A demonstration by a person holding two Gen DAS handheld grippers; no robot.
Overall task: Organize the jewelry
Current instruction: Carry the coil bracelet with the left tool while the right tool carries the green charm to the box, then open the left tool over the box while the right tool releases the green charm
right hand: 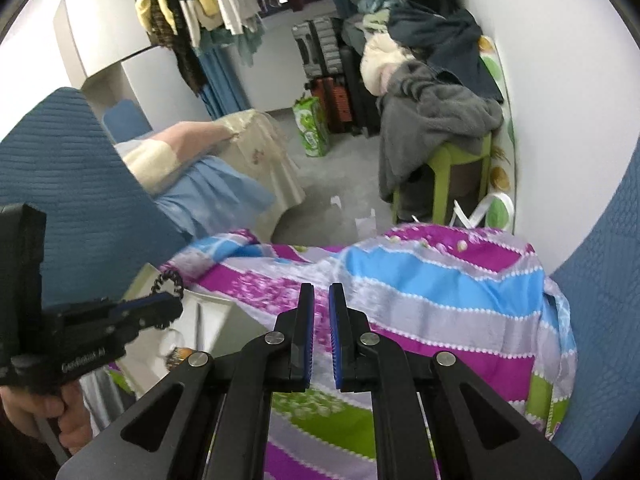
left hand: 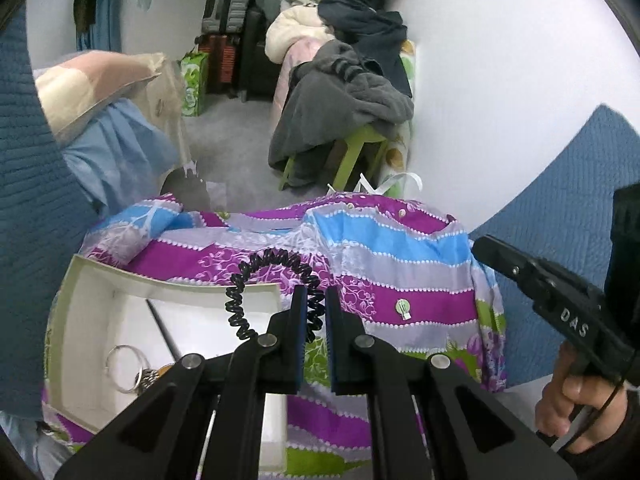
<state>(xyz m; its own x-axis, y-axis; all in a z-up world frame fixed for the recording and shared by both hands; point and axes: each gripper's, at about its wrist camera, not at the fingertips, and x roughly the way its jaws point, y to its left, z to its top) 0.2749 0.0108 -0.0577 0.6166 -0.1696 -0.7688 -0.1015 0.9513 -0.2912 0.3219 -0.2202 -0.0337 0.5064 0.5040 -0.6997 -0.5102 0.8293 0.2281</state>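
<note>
My left gripper is shut on a black spiral hair tie, holding it just above the right edge of an open white box. The box sits on a purple, blue and grey patterned cloth and holds a silver ring and other small jewelry, partly hidden by the gripper. A small green and white earring lies on the cloth to the right. My right gripper is nearly closed and empty above the cloth. The left gripper with the hair tie also shows in the right wrist view.
A blue quilted cover borders the cloth on both sides. Beyond it are a green stool piled with grey clothes, suitcases and a green bag on the grey floor.
</note>
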